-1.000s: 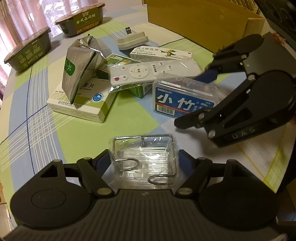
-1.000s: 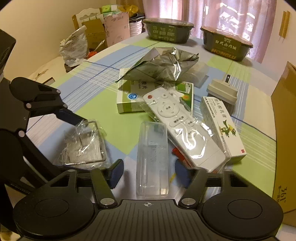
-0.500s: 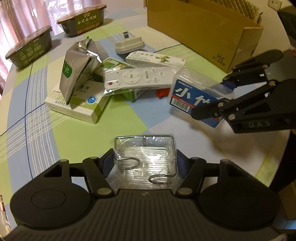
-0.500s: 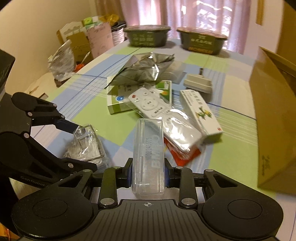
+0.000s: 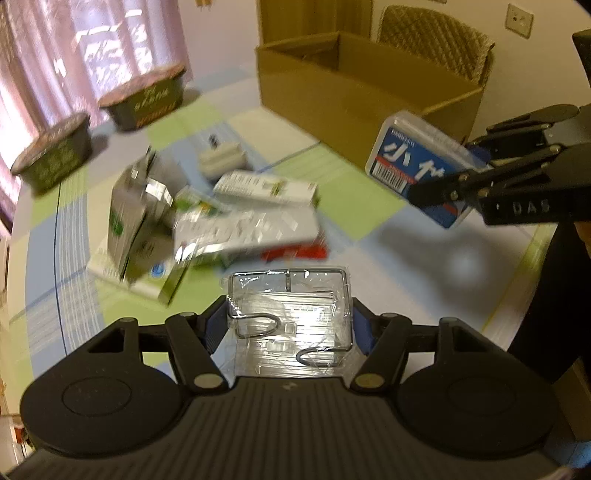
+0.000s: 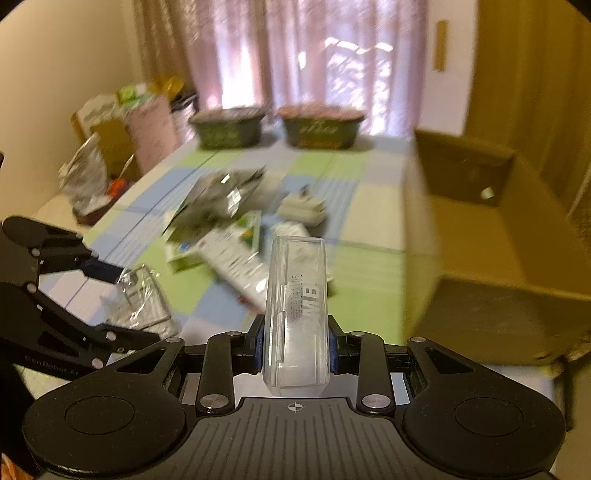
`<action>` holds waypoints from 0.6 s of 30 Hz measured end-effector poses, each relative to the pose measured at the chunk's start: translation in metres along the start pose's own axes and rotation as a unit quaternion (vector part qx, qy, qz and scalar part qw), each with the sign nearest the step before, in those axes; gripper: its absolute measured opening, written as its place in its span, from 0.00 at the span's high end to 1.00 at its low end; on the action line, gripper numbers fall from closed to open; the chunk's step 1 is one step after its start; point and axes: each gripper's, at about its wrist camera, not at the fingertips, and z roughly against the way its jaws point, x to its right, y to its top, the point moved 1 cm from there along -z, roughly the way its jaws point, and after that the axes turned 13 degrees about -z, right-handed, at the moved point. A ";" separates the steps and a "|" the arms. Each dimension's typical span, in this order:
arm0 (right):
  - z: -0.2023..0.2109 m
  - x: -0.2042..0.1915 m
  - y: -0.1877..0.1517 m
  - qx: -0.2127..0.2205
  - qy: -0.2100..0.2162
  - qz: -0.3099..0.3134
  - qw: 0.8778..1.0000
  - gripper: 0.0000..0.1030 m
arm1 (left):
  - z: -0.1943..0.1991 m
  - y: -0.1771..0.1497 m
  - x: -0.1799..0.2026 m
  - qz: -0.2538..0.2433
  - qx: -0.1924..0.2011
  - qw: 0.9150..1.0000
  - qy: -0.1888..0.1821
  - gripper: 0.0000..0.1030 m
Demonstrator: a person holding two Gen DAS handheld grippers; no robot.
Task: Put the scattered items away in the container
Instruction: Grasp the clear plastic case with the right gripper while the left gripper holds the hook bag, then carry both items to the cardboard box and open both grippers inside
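Right gripper (image 6: 295, 343), jaws clamped on the clear case (image 6: 297, 314), is nearer the cardboard box (image 6: 491, 266) at the worktop's right edge; left gripper (image 5: 290, 325) grips the wrapped wire rack (image 5: 290, 317).

Far ahead of the jaws, two dark green lidded tubs (image 6: 229, 130) (image 6: 320, 125) stand side by side at the far edge of the worktop (image 6: 364, 295) — a checked cloth of green, blue and white covers it. Behind them hang pink curtains (image 6: 295, 55). Off to the left, beyond the worktop's edge, sits blurred clutter of bags and cartons (image 6: 122, 140). A wicker chair back (image 5: 436, 40) rises in the left wrist view — a wall socket (image 5: 519, 20) just right of it.
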 end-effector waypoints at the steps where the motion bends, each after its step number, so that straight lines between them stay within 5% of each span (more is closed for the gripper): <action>1: 0.007 0.005 0.005 0.009 -0.004 0.000 1.000 0.67 | 0.001 0.008 0.003 -0.005 0.004 1.000 0.000 0.39; 7: 0.039 0.044 0.039 0.052 -0.034 -0.003 0.998 0.67 | 0.004 0.071 0.019 -0.018 0.035 0.999 0.002 0.39; 18: 0.055 0.138 0.091 0.083 -0.091 -0.038 0.992 0.67 | -0.027 0.188 0.036 0.031 0.097 0.994 -0.026 0.39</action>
